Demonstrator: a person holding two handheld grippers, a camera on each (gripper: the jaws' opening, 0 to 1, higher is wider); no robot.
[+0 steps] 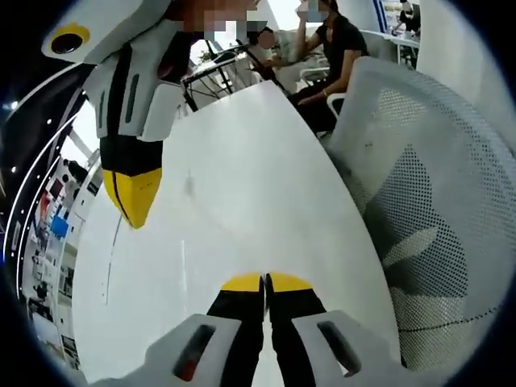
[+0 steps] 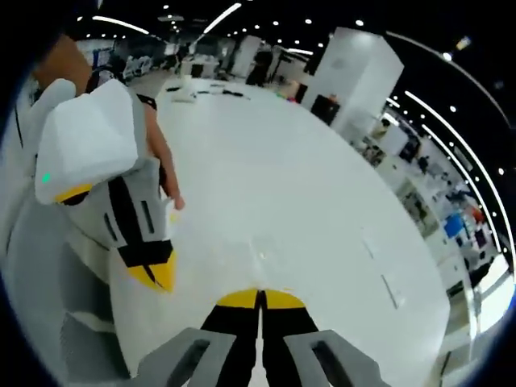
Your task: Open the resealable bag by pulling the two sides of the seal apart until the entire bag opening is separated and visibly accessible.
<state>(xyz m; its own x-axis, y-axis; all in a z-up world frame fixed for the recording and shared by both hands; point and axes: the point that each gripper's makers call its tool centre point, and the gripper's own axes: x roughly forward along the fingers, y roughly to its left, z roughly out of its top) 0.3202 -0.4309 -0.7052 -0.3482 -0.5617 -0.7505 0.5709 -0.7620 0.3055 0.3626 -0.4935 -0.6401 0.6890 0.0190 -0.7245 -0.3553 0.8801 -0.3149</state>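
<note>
Left gripper view: table (image 1: 242, 201) edge beside chair (image 1: 435, 201)

We see a large open-plan office or lab hall: a long white table (image 1: 242, 210), a white mesh-backed office chair (image 1: 427, 210), and people seated at another table (image 1: 330, 48). Dark ceilings carry strip lights (image 2: 234, 14), with a white square pillar (image 2: 355, 72) and cluttered shelving (image 2: 451, 218) along the side.

the left tool (image 1: 264, 284) has yellow tips on black jaws with a pale grey-white body, and the right tool (image 2: 260, 300) shows the same yellow, black and grey-white. the tabletop (image 1: 242, 201) is plain glossy white. beside it the chair (image 1: 419, 210) is white mesh with a fine dotted pattern, and a seated person (image 1: 334, 48) wears a black top.
</note>
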